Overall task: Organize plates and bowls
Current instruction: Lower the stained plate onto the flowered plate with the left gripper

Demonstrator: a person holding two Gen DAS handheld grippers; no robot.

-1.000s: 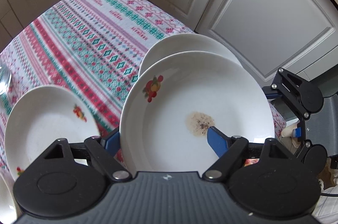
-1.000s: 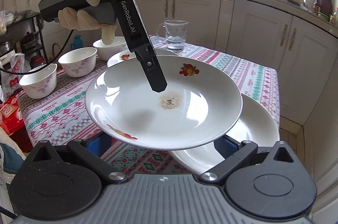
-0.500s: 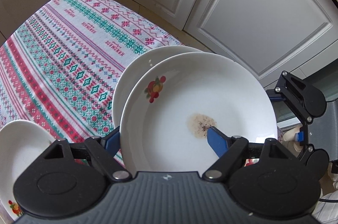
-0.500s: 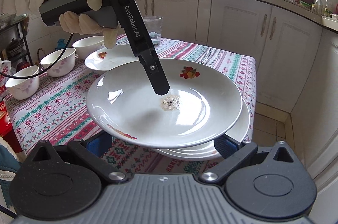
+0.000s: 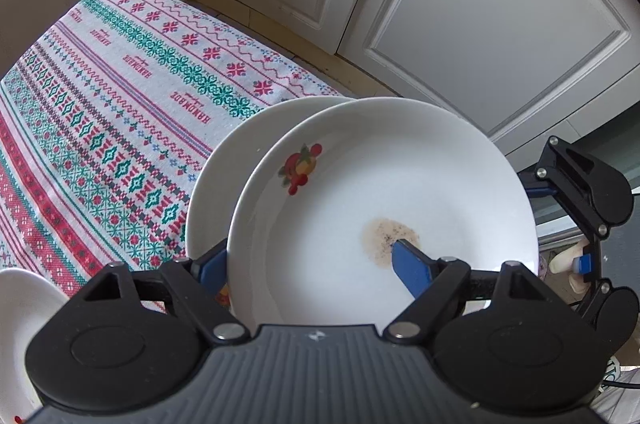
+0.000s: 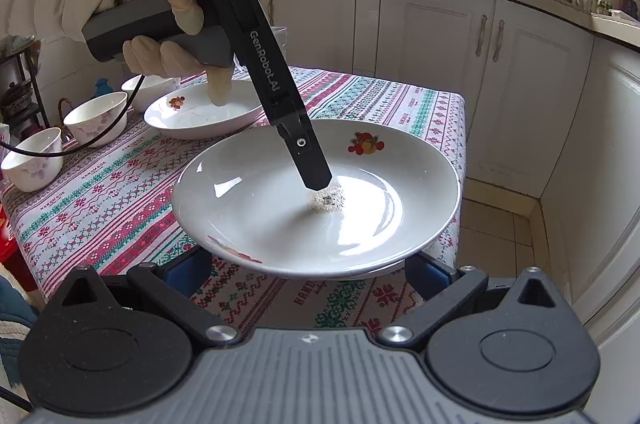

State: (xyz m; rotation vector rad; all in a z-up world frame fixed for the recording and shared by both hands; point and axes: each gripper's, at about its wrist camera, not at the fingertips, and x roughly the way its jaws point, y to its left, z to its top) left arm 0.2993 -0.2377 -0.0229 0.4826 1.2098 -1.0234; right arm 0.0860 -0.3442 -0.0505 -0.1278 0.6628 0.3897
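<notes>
The left gripper (image 5: 316,266) clamps the near rim of the fruit-print plate (image 5: 384,208): one blue finger (image 5: 412,264) lies on the inner face beside a brown stain (image 5: 390,234), the other finger passes under the rim at about eight o'clock. The plate hangs just above a second plate (image 5: 216,176), which lies at the table corner and shows only as a crescent at nine to eleven o'clock; whether the two already touch cannot be told.

In the right wrist view the right gripper (image 6: 308,272) has its blue fingers spread to either side below the plate's near edge, and they seem to hold nothing; their tips are hidden under the rim.

The plate looks like glazed ceramic, so I judge it stiff, fairly heavy for a one-sided pinch, slick and liable to chip. The rim is the only sensible hold, and it should be set down flat rather than dropped.

Farther off, at ten o'clock in the right view, a third plate (image 6: 200,116) sits partly behind a gloved hand (image 6: 168,24). Two bowls (image 6: 96,118) stand at nine o'clock. A third bowl behind the hand and a glass are mostly hidden.
</notes>
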